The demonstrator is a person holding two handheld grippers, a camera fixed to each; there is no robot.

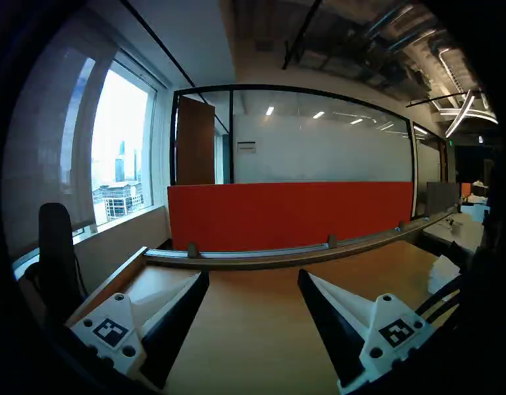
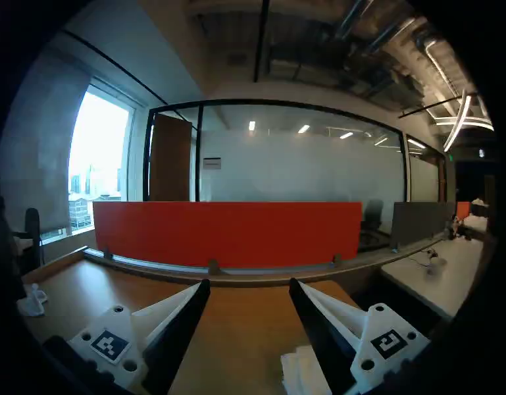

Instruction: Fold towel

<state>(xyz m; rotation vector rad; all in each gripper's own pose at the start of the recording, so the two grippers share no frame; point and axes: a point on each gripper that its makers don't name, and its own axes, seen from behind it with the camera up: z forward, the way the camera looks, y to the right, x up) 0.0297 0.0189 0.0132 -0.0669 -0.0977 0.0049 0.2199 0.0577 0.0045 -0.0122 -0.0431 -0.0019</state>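
Note:
A white folded towel lies on the wooden desk at the bottom of the right gripper view, just inside the right finger. My right gripper hangs open above the desk and holds nothing. In the left gripper view, my left gripper is also open over bare desk, with nothing between its fingers. A white cloth-like thing lies at the far right edge of that view; I cannot tell whether it is the same towel.
An orange divider panel on a rail closes the desk's far side. A dark chair back stands at the left by the window. A small white crumpled item lies on the desk's left. A white desk adjoins on the right.

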